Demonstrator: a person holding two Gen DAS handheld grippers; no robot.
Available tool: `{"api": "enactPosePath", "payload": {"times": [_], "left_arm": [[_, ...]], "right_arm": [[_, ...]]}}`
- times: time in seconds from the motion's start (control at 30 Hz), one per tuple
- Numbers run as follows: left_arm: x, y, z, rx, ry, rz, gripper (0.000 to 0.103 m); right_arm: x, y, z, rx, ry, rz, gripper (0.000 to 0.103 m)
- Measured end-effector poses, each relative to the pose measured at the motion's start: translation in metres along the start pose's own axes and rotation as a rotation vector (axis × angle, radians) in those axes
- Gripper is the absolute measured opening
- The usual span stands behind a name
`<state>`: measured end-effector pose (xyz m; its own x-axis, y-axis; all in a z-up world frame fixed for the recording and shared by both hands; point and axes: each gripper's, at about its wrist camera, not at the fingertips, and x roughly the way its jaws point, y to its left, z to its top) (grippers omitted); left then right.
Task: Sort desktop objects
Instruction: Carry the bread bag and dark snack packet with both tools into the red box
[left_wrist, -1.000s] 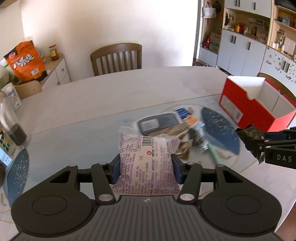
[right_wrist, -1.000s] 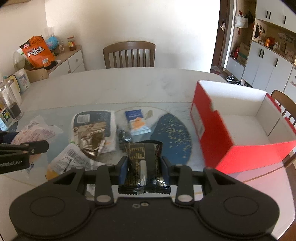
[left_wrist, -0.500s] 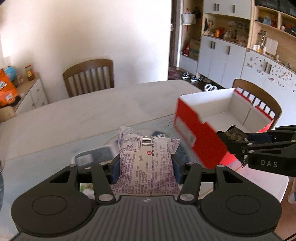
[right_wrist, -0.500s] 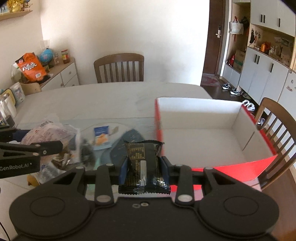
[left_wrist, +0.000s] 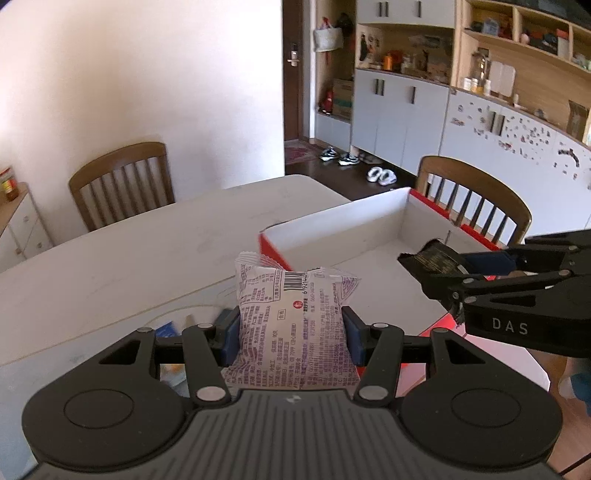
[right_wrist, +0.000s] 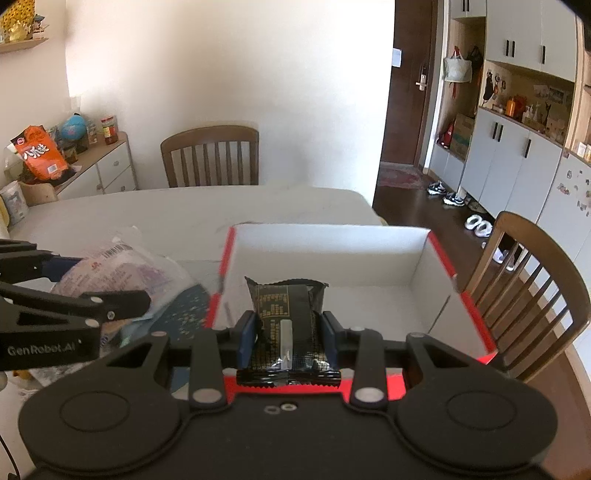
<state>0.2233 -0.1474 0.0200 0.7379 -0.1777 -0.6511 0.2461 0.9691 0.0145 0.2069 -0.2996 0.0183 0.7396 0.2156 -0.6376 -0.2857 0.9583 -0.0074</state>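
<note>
walls: white | floor: dark wood (right_wrist: 413, 206) | chairs: wooden (right_wrist: 210, 155) | cabinets: grey-white (left_wrist: 399, 122)

Red box (right_wrist: 461, 291), white-purple packet (left_wrist: 295, 332), black-gold packet (right_wrist: 288, 325).

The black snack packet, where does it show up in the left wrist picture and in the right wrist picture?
Left wrist view: the black snack packet is at the right edge, clamped in the right gripper above the red box.
Right wrist view: the packet sits bottom centre between the blue pads.
Shared landmark: the red box, white inside, lies behind the packet in both.
</note>
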Motion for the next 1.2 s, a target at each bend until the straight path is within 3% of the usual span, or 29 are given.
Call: {"api": "enactPosePath", "payload": {"times": [0.57, 1.03, 1.2], "left_arm": [[0.073, -0.028, 0.044, 0.055, 0.076, -0.05, 0.053], [0.157, -0.046, 0.052, 0.114, 0.243, -0.067, 0.053], [0.182, -0.054, 0.051, 0.155, 0.302, -0.073, 0.053]], "right_arm": [[0.037, -0.059, 0.014, -0.019, 0.028, -0.037, 0.036], [0.092, -0.085, 0.017, -0.057, 0.127, -0.013, 0.036], [0.116, -0.088, 0.009, -0.083, 0.204, -0.001, 0.036]]}}
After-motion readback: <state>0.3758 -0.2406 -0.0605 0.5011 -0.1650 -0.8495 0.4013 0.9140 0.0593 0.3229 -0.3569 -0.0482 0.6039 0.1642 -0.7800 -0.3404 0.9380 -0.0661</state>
